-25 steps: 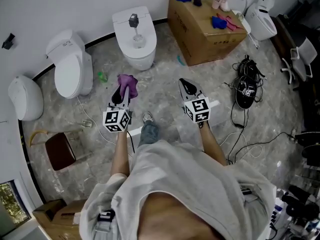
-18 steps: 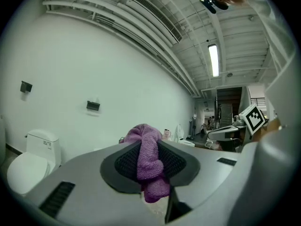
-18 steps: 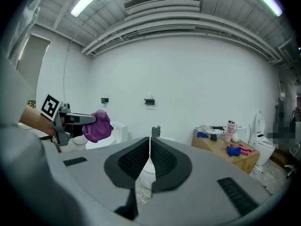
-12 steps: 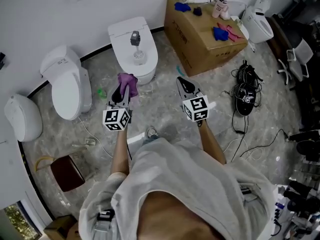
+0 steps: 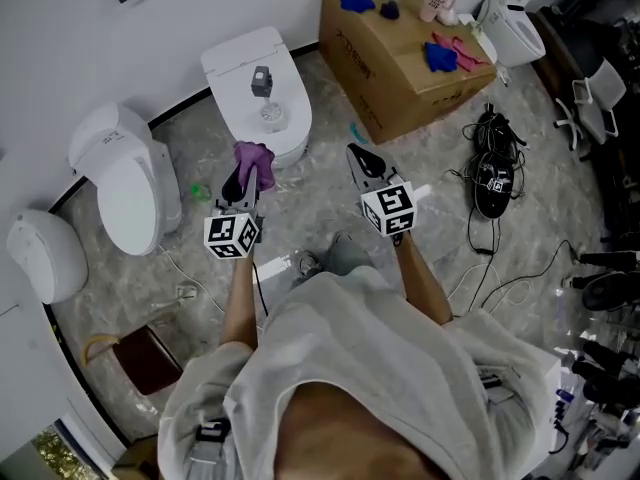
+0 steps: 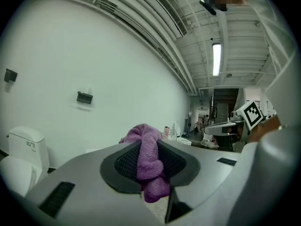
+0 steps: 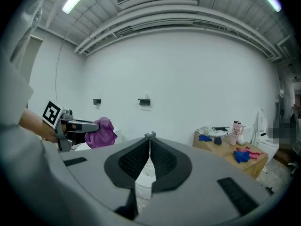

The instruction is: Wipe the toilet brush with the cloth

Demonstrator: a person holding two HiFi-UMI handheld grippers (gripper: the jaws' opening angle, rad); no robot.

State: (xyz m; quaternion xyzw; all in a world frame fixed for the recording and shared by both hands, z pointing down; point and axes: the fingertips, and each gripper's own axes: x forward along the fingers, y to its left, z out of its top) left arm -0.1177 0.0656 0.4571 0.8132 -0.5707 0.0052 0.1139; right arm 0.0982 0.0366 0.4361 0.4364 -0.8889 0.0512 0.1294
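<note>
Cloth gripped and ready, toilet brush waiting ahead on the lid.

The toilet brush (image 5: 264, 96) is standing upright, dark handle on top, on the closed lid of the middle toilet (image 5: 290, 60), well apart from both claws. The left claw (image 6: 149, 142) is clamping a bunched purple cloth (image 6: 150, 160), with a wad bulging past its tips. The right claw (image 7: 149, 136) is pinching together on nothing. To do this well, I reckon the right claw is needing to open and take the handle near its top, steadying it. The left is then bringing the cloth's loose wad, not bare tips, against the shaft. That brush looks light and could topple.
</note>
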